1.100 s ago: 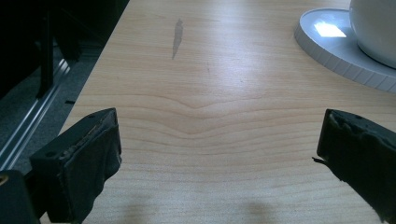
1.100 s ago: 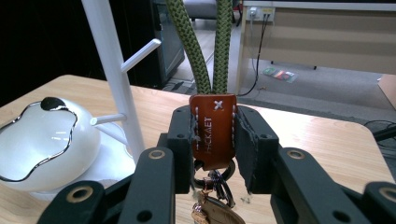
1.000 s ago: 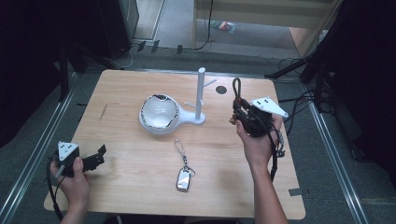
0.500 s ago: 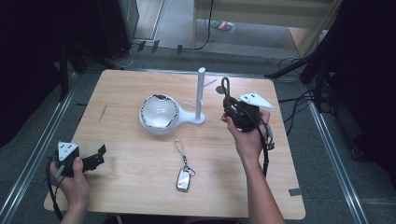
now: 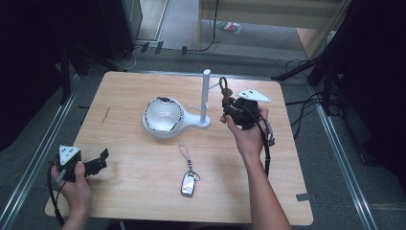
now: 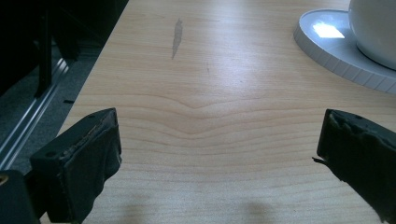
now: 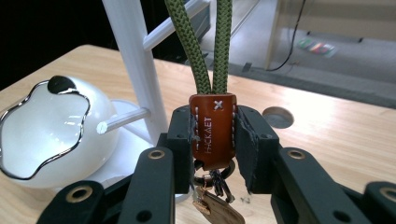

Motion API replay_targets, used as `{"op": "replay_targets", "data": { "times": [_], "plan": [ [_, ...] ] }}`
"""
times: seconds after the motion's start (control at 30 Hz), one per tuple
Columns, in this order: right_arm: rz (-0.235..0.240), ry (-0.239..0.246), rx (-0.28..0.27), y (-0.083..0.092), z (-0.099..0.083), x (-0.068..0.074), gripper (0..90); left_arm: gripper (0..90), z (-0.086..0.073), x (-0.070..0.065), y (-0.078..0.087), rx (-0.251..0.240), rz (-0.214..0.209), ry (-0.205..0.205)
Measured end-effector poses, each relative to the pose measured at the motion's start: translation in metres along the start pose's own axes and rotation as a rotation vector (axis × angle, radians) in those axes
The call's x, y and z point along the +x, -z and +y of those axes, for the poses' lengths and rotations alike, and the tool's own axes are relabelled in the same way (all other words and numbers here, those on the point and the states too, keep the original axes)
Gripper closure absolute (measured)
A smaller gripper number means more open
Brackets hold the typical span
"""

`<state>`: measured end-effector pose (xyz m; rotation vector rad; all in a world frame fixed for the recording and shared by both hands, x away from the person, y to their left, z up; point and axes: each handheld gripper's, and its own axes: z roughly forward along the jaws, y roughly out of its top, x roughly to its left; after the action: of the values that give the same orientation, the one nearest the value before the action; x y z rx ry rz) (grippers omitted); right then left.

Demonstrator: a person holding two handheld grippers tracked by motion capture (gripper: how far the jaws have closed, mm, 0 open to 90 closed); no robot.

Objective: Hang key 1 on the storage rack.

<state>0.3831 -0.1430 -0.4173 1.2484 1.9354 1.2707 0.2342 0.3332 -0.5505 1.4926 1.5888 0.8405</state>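
Note:
My right gripper is shut on a keychain: its jaws clamp the brown leather tab, from which a green cord loop rises; keys hang below. In the high view that right gripper is held just right of the white stand's post, cord loop pointing up. The stand has side pegs and a white bowl at its base. A second keychain with a silver fob lies on the table. My left gripper rests open at the front left corner, nothing between its fingers.
The wooden table has a cable hole near its far edge. The stand's round base lies ahead of the left gripper. Dark floor, metal rails and cables surround the table.
My right gripper has carried the keychain leftward, from the table's right side to close beside the stand's post. The left gripper has stayed put.

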Motion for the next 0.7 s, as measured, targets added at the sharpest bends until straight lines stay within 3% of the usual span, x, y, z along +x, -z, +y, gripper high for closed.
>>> {"op": "replay_targets", "data": {
  "times": [0.33,0.7],
  "plan": [
    [0.014,-0.038,0.024,-0.011,0.001,-0.003,69.4,0.0,0.0,0.0,0.0,0.001,-0.002,0.004],
    [0.042,-0.027,0.044,-0.015,0.001,0.0,69.2,0.0,0.0,0.0,0.0,0.002,-0.001,0.001]
  ]
}}
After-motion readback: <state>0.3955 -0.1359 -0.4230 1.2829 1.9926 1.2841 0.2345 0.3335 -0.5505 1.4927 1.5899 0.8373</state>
